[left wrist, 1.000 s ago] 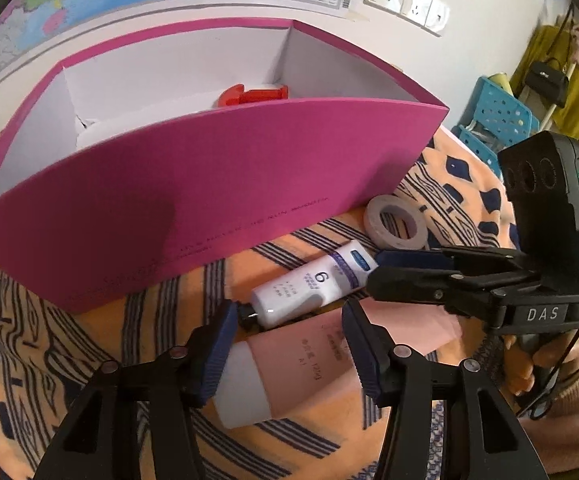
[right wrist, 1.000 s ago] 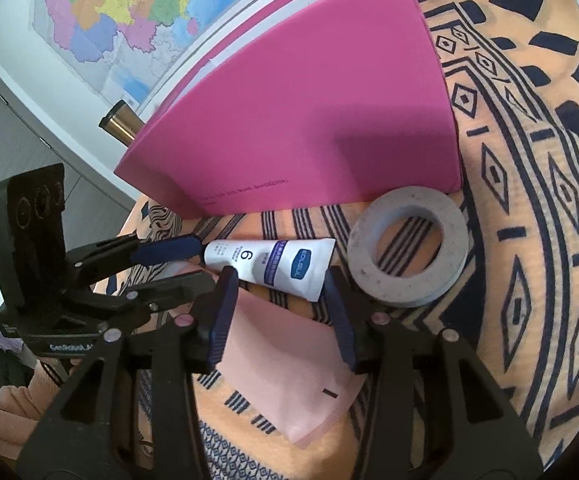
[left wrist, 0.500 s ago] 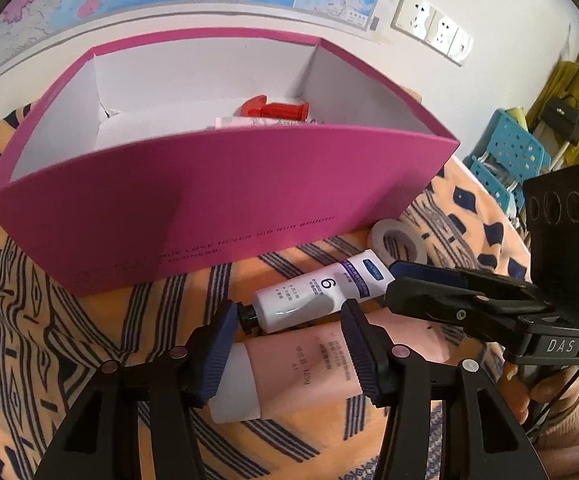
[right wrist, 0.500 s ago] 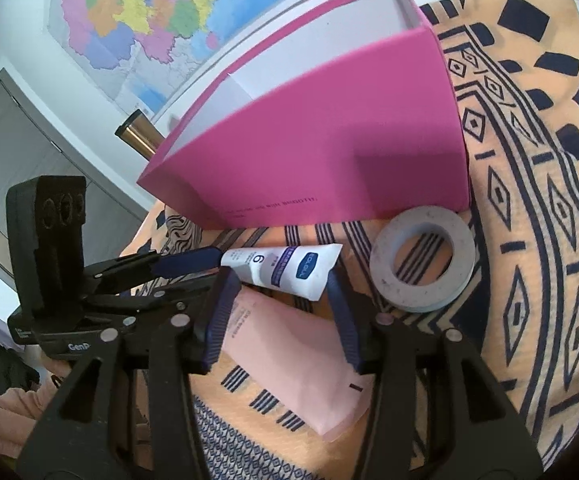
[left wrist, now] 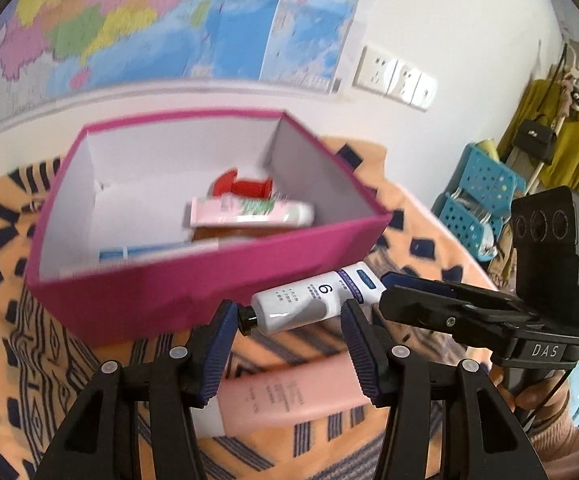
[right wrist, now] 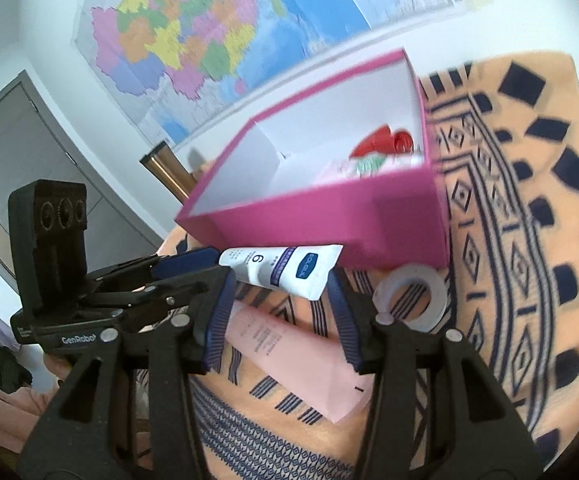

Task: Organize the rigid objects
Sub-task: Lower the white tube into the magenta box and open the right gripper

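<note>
A small white tube (left wrist: 313,304) (right wrist: 281,268) marked "6" hangs clear of the cloth, in front of the pink box (left wrist: 149,300) (right wrist: 329,220). It spans both sets of fingertips. Its black cap sits against the left pad of my left gripper (left wrist: 289,320), and its crimped end lies at the fingertips of my right gripper (right wrist: 279,292). Both grippers are partly closed and carry it together. A larger pink tube (left wrist: 289,396) (right wrist: 289,360) lies on the cloth below. The box holds a red piece (left wrist: 245,186), a pink-and-green tube (left wrist: 249,214) and a blue-and-white item (left wrist: 149,250).
A grey tape ring (right wrist: 438,300) lies on the orange patterned cloth (right wrist: 509,240) by the box's right corner. A gold cylinder (right wrist: 169,168) stands behind the box. Blue crates (left wrist: 481,200) stand off the table's right side. A map covers the wall behind.
Both grippers have risen and tipped downward, lifting the white tube off the cloth. The inside of the box has come into sight. The pink tube stayed where it lay.
</note>
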`<action>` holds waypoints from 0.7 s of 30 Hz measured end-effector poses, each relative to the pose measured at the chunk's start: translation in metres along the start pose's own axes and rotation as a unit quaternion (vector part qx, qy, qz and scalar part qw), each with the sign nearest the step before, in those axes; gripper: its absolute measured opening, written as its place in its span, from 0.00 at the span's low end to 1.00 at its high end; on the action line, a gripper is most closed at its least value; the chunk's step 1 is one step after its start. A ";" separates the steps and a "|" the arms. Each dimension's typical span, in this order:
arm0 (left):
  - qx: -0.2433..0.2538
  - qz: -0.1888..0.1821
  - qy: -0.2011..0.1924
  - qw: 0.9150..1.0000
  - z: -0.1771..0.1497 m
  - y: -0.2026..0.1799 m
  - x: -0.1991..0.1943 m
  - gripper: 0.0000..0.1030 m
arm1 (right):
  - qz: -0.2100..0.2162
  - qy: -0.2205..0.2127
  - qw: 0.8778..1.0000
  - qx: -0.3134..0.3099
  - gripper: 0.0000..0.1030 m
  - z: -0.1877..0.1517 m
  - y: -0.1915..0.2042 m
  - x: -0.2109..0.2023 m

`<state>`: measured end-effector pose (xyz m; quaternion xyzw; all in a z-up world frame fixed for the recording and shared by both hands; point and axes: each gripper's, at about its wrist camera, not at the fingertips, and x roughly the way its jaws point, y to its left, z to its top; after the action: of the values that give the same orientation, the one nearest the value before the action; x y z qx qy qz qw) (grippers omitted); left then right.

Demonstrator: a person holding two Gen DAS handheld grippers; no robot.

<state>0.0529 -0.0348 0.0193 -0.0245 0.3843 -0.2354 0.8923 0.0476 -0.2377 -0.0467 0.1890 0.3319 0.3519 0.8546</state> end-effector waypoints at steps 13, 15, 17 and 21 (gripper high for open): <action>0.015 0.014 -0.030 0.999 0.042 -0.006 0.003 0.52 | -0.010 -0.045 0.998 -0.042 0.49 0.046 0.008 -0.014; 0.013 0.020 -0.029 0.999 0.047 -0.004 0.009 0.52 | -0.009 -0.043 0.998 -0.040 0.49 0.053 0.004 -0.009; 0.006 0.024 -0.025 0.999 0.051 0.001 0.017 0.52 | -0.013 -0.038 0.998 -0.041 0.49 0.058 0.001 -0.003; 0.000 0.030 -0.018 0.999 0.055 0.008 0.029 0.52 | -0.020 -0.025 0.999 -0.036 0.49 0.063 -0.006 0.011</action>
<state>0.1120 -0.0477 0.0366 -0.0171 0.3687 -0.2081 0.9058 0.1008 -0.2396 -0.0099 0.1602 0.3010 0.3417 0.8757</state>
